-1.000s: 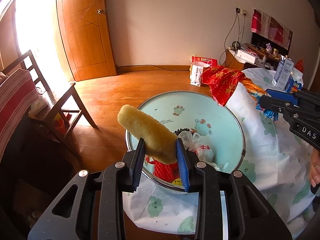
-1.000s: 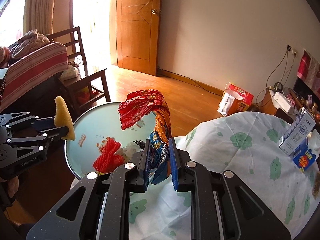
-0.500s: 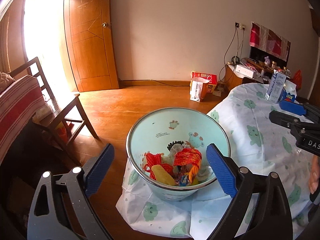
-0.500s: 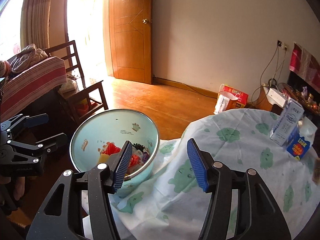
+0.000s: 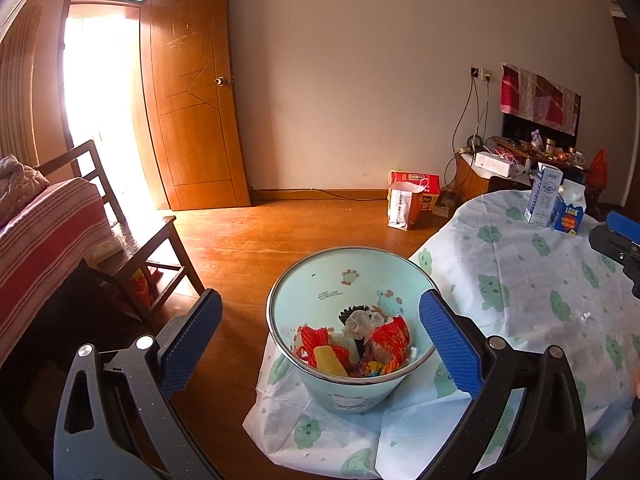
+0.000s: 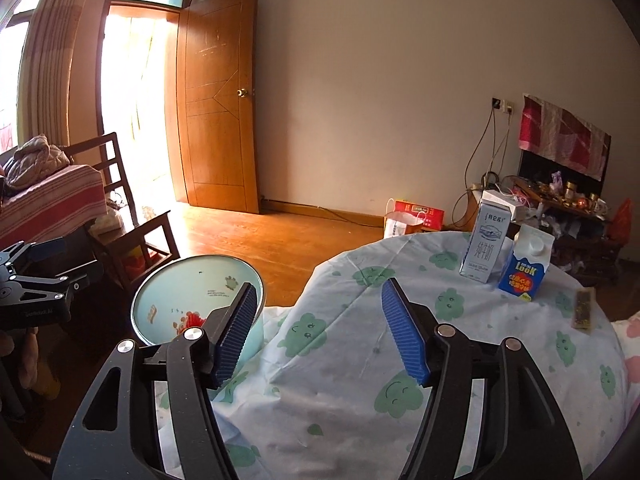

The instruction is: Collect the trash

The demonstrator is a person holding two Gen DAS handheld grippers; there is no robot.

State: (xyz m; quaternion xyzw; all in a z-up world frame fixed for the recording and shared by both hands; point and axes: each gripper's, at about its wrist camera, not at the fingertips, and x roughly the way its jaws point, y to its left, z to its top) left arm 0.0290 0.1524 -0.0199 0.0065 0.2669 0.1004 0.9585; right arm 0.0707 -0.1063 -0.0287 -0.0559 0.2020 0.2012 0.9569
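A pale blue trash bin (image 5: 320,280) stands on the floor beside the table, on the hanging cloth. Inside lie a yellow sponge (image 5: 330,362), a red wrapper (image 5: 390,336), red netting (image 5: 314,338) and crumpled plastic. My left gripper (image 5: 320,344) is open and empty, above and in front of the bin. My right gripper (image 6: 318,334) is open and empty over the table's left edge; the bin (image 6: 192,292) shows at its left. A white milk carton (image 6: 486,242), a blue carton (image 6: 526,264) and a small flat wrapper (image 6: 583,309) sit on the table.
The round table wears a white cloth with green prints (image 6: 360,360). A wooden chair (image 5: 132,240) and striped couch (image 5: 44,236) stand left. A red box and paper bag (image 5: 412,198) sit on the floor by the wall. A cluttered cabinet (image 6: 560,208) is at far right.
The left gripper let go of the yellow sponge and the right let go of the red and blue wrappers; both now lie in the bin. Both grippers opened and drew back.
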